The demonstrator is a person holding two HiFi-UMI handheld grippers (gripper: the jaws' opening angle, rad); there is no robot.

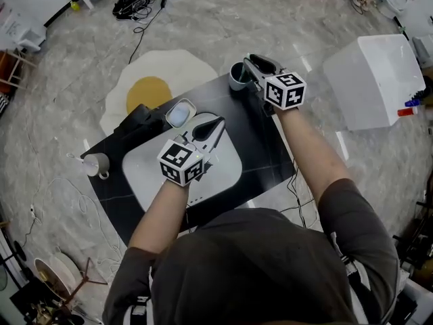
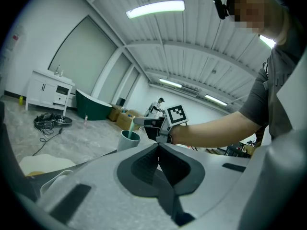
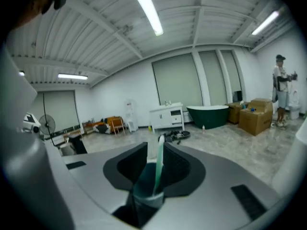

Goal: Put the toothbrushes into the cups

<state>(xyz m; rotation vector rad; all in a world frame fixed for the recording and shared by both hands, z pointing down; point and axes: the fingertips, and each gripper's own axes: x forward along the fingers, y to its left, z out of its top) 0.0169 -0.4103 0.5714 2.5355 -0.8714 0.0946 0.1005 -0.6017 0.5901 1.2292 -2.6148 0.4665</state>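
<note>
A grey-green cup (image 1: pixel 237 78) stands at the far edge of the black table (image 1: pixel 265 147). A pale green toothbrush (image 3: pixel 158 169) stands upright in the cup (image 3: pixel 144 195). My right gripper (image 3: pixel 155 150) hovers just over the cup, jaws open on either side of the brush, with a gap at the left jaw. In the head view the right gripper (image 1: pixel 249 63) is above the cup's right rim. My left gripper (image 1: pixel 218 123) is shut over the white tray (image 1: pixel 149 171) with nothing seen between its jaws. The left gripper view shows its closed jaws (image 2: pixel 158 148), with the cup (image 2: pixel 128 141) and brush (image 2: pixel 131 127) beyond them.
A white mug (image 1: pixel 95 164) stands at the table's left edge. A small clear dish (image 1: pixel 180 113) and a black object (image 1: pixel 139 120) lie behind the tray. An egg-shaped rug (image 1: pixel 159 80), cables and a white box (image 1: pixel 379 80) are on the floor.
</note>
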